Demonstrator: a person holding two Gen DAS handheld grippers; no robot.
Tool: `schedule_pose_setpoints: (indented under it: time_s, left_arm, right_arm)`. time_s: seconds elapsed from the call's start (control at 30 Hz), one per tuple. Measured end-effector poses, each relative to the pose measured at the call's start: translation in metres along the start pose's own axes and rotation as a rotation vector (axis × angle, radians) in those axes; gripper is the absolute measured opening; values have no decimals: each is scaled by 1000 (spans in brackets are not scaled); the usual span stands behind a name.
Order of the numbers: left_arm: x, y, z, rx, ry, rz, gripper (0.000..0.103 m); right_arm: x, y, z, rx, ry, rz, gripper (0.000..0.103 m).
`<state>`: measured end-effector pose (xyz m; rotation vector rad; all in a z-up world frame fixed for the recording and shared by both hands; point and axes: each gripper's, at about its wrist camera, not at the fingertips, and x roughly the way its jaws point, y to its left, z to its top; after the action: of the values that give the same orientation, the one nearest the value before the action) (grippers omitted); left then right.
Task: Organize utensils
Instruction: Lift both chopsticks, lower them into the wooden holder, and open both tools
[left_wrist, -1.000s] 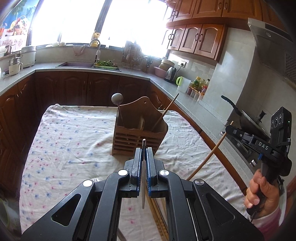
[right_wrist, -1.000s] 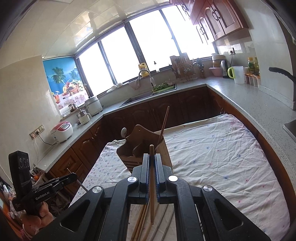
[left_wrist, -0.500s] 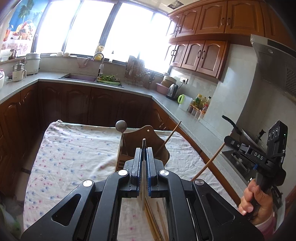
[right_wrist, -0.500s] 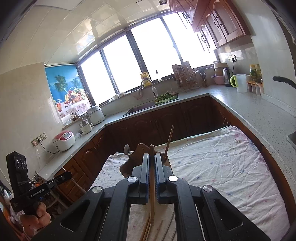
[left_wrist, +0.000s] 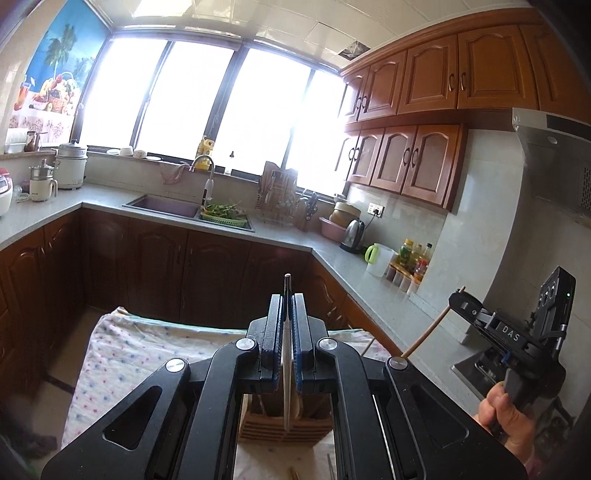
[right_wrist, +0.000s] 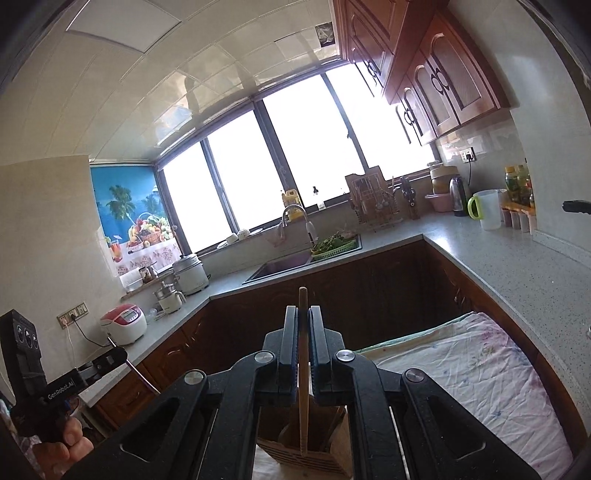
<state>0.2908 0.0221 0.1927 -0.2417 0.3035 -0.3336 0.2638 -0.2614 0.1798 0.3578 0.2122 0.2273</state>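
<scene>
1. Two hand-held grippers are in play, both clamped down on a utensil, pointing just a bit below level at the kitchen window.
2. Left hand-held gripper has its jaws pinched tight on a thin pale chopstick. The stick runs upright between the blue pads, tip poking out above them, lower end hanging down in front of the wooden utensil holder.
3. Right hand-held gripper is squeezed onto a wooden chopstick, also upright, top end sticking out above the jaws and the bottom end over the same slatted holder.
4. That holder sits on the table, which is covered with a floral cloth. It's right below both grippers, so mostly hidden behind the black arms. Some utensils already stand in it, but what they are is hard to say from here.
5. From the left view, the right hand-held gripper shows off to the side with a person's hand around its grip and the chopstick slanting down from it.
6. From the right view, same deal mirrored: the left one low on the left edge, hand wrapped on the handle.
7. A couple of loose sticks lie on the cloth near the bottom edge of the left view.
</scene>
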Motion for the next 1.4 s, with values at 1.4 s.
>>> schedule_pose_setpoints:
  time_s: [1.4]
  left_arm:
    - [102, 45, -83, -111, 174, 77, 26]
  right_arm:
    - [75, -26, -76, 43, 161, -40, 19]
